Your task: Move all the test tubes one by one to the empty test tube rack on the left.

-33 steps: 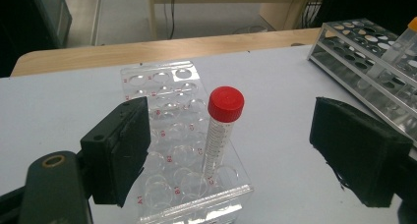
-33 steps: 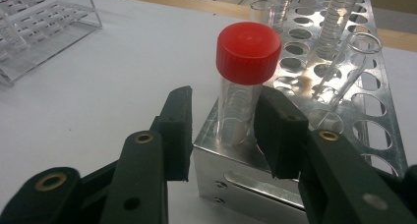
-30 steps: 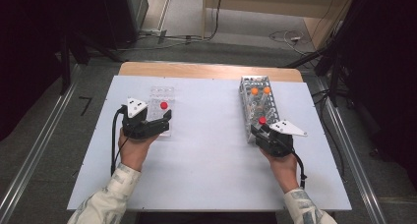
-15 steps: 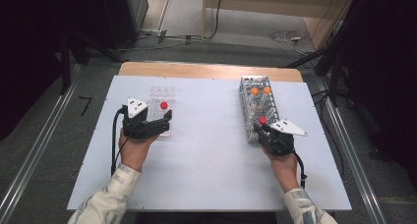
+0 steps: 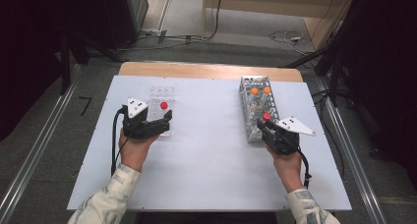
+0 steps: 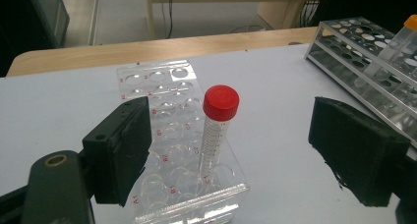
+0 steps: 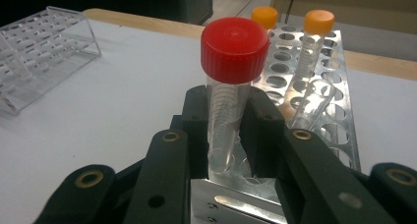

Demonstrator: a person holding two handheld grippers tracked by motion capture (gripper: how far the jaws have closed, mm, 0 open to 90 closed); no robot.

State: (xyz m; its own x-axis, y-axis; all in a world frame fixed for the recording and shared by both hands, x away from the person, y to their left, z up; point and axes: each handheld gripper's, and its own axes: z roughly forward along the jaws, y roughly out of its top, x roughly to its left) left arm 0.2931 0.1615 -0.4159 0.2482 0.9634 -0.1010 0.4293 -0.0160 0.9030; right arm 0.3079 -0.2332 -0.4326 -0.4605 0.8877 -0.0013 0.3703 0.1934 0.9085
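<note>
Right gripper [image 7: 223, 121] jaws have just closed on a red-capped tube [image 7: 227, 81] standing in the metal rack [image 7: 314, 135]; cap projects at 12 o'clock. Left gripper [image 6: 228, 150] stands open.

The red-capped clear plastic tube [image 7: 227, 101] looked glossy, its ribbed cap [image 7: 235, 48] more of a satin plastic. The perforated silver metal rack [image 7: 314, 135] was shiny and reflective. The clear acrylic rack [image 6: 179, 150] was smooth and see-through. The black fingers [image 6: 358, 155] had rough, matt rubbery pads. The pale blue-white tabletop [image 5: 211, 150] was smooth and matt, with a bare wood edge at the back.
</note>
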